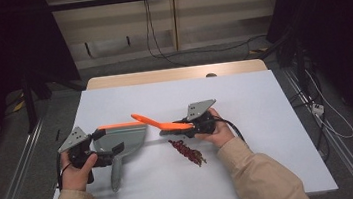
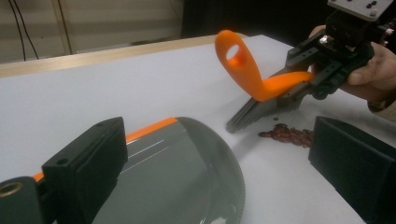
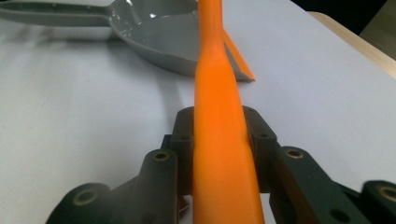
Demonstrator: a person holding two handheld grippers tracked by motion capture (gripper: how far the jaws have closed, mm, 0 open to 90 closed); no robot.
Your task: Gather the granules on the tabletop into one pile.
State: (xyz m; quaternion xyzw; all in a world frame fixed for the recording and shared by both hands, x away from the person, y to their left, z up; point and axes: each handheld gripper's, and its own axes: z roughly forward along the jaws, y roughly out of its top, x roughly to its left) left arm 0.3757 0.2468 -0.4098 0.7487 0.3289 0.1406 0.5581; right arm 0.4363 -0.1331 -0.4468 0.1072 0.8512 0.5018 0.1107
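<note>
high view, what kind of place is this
Probably a lab or recording workspace, not a home. A white-topped table stands between dark curtains, with loose cables trailing over the floor and metal rails beside it. A person works hand-held grippers over a grey dustpan.

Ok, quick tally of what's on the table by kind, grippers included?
Grippers: 2, left gripper and right gripper
Dustpans: 1, grey dustpan with an orange edge
Brushes: 1, orange-handled brush, clamped in the right gripper
Piles of debris: 1, dark red bits on the white table
Total: 5
</note>
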